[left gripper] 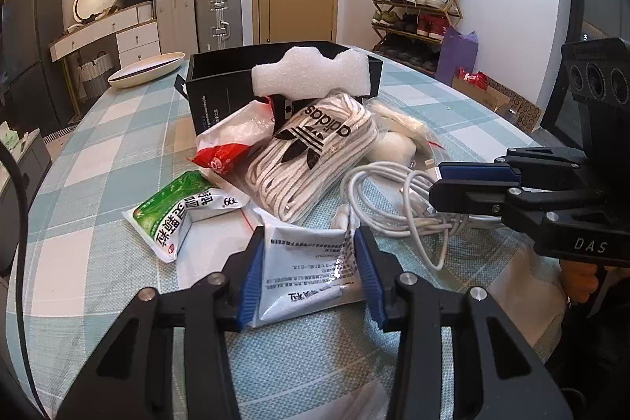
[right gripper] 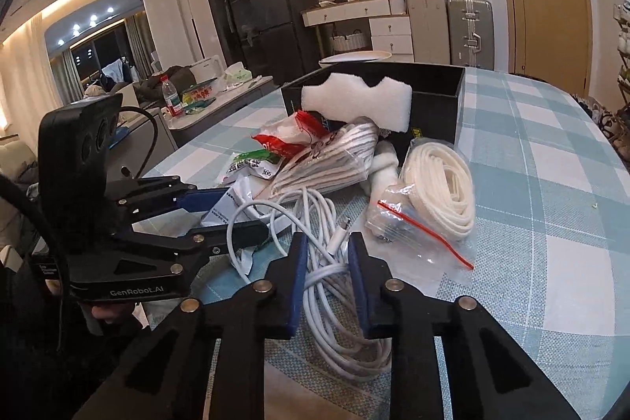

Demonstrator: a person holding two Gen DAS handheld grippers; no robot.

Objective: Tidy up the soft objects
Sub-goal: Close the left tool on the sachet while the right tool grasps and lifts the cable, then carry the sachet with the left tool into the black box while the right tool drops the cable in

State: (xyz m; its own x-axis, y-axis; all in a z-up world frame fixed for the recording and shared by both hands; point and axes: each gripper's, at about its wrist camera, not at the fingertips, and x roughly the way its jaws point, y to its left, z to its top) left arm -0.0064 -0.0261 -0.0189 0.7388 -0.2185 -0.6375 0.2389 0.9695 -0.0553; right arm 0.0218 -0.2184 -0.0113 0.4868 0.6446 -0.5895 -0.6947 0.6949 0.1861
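Observation:
A pile of soft items lies on the checked tablecloth. My left gripper is shut on a white printed packet, its blue pads pressing both sides; from the right wrist view it comes in from the left. My right gripper is shut on a coiled white cable; in the left wrist view it reaches in from the right onto that cable. Behind lie a green-and-white pouch, a red-and-white bag and a bagged bundle of white laces.
An open black box stands behind the pile with a white foam block leaning on it. A cream plate sits at the far left. A clear bag of cream cord and a small zip bag lie to the right.

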